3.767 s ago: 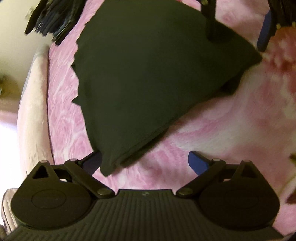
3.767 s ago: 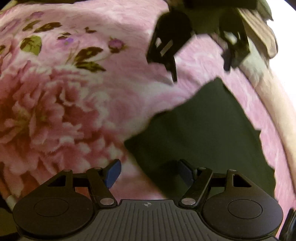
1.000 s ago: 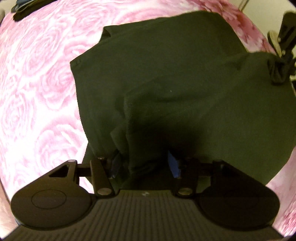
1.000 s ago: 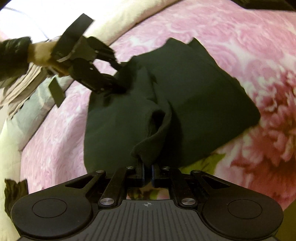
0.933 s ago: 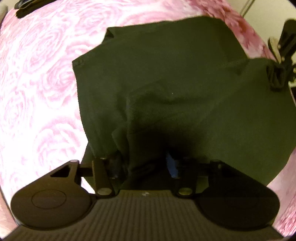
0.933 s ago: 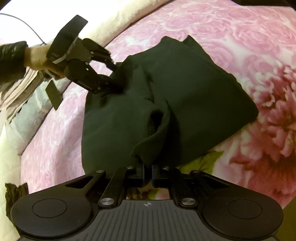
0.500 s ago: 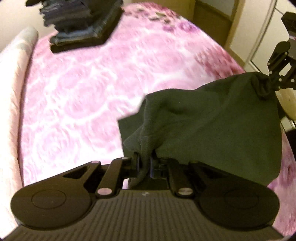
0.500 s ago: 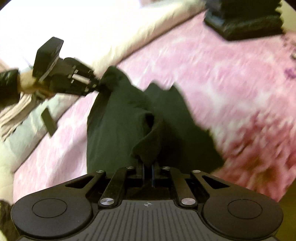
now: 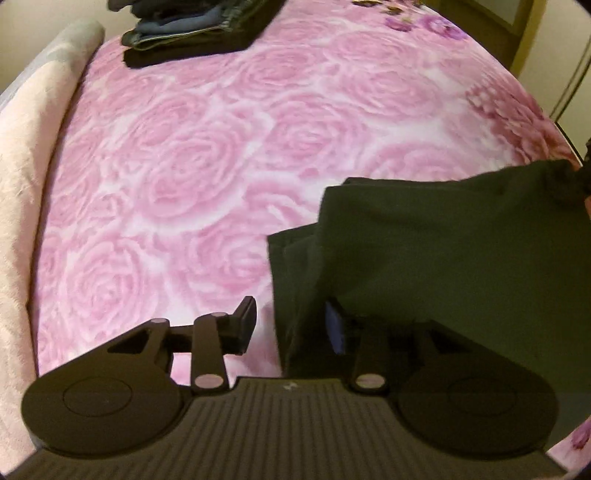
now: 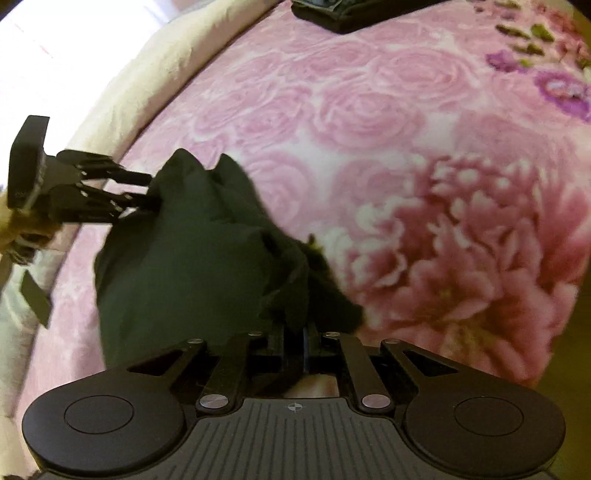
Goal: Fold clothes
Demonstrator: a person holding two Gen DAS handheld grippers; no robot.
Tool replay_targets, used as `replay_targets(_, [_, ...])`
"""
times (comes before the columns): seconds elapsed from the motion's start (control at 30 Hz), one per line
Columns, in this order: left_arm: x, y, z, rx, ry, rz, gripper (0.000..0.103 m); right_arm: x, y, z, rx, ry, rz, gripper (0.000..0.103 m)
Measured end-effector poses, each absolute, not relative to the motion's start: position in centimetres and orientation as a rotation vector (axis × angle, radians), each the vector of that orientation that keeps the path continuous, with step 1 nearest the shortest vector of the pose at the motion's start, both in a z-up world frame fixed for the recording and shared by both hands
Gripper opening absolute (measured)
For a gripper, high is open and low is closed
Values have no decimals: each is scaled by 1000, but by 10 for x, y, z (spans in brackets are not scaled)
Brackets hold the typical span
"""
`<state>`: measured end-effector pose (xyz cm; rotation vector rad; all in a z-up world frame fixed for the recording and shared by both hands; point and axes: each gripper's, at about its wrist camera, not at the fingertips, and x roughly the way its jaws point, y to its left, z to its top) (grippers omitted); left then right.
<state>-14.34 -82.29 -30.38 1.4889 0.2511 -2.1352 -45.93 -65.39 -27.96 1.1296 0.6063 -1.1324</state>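
A dark green-black garment (image 9: 443,258) hangs bunched over the pink rose bedspread (image 9: 221,166). My left gripper (image 9: 290,323) has its jaws opening. The garment's edge falls between them and drapes over the right finger, and the pads are not pressing on it. The left finger (image 9: 245,321) stands free over the bedspread. My right gripper (image 10: 294,332) is shut on a fold of the garment (image 10: 184,266) close to the camera. In the right wrist view the left gripper (image 10: 147,192) shows at the far left, its tips at the garment's other corner.
A stack of folded dark clothes (image 9: 192,29) lies at the far end of the bed, also seen in the right wrist view as the stack (image 10: 351,14). A cream rolled blanket (image 9: 29,147) runs along the left edge. A wooden door frame (image 9: 524,33) is beyond the bed.
Both grippers lifted the garment off the bed and carried it sideways. The left jaws, shut on the cloth half a second ago, have parted. The right gripper keeps its grip.
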Motion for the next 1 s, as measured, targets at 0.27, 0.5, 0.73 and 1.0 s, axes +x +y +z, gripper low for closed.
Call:
replay_targets(0.27, [-159,-807,-273,1352,295,-2242,34,-468,-637,-253,1070,568,-1258,75])
replay_targets(0.5, [-199,-818,-318,1436,342,-2227,30,-446,-655,-267,1048,559,-1156,75])
replay_targets(0.73, [-207,-844,-335,1393,368,-2191,35,-476,-681,-300,1196,525,-1164,11])
replay_targets(1.0, [-198,-865,-322,1384,341,-2085,34,-493,-681,-300,1213,582,-1157,47])
